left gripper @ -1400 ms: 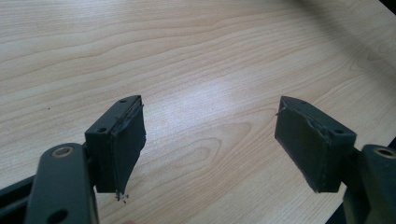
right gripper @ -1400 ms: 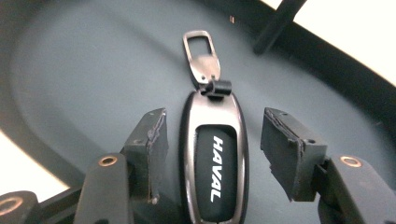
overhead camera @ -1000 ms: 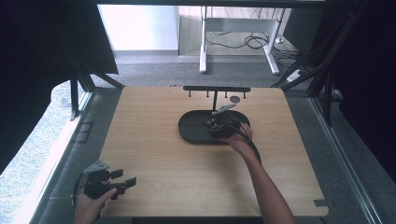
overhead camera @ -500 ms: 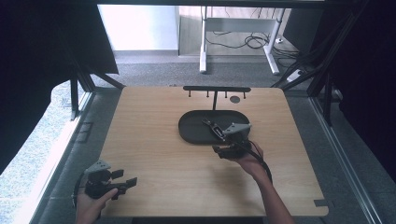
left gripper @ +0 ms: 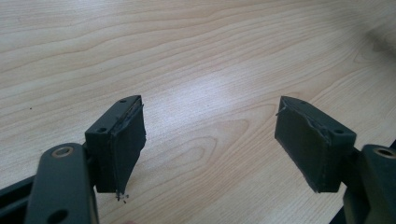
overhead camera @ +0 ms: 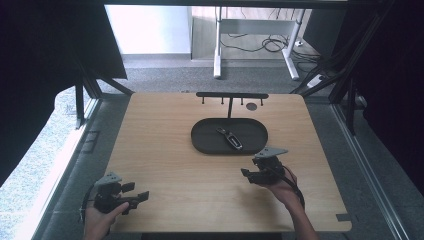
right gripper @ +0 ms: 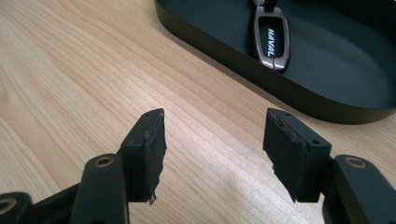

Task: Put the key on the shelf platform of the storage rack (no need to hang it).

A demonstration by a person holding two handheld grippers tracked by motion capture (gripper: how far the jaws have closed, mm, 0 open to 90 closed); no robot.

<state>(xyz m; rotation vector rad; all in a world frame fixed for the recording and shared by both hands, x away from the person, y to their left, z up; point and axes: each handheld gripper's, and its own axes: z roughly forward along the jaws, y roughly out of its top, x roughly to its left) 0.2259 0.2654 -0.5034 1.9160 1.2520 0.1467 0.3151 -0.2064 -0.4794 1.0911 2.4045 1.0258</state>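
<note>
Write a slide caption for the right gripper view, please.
Open right gripper above the wooden table, near a black tray holding a key fob.

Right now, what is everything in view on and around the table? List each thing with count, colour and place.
Table: one, light wood, centre of the high view.
Tray: one, black oval, on the table's far middle.
Key fob: one, silver and black, marked HAVAL, lying in the tray.
Hook stand: one, black T-shaped bar with small hooks, rising behind the tray.
Desk frame: one, white-legged, on the floor beyond the table.
Cables: several, dark, on the floor under that desk frame.
Left gripper: one, black, jaws open and empty, near left corner.
Right gripper: one, black, jaws open and empty, just in front of the tray.
</note>
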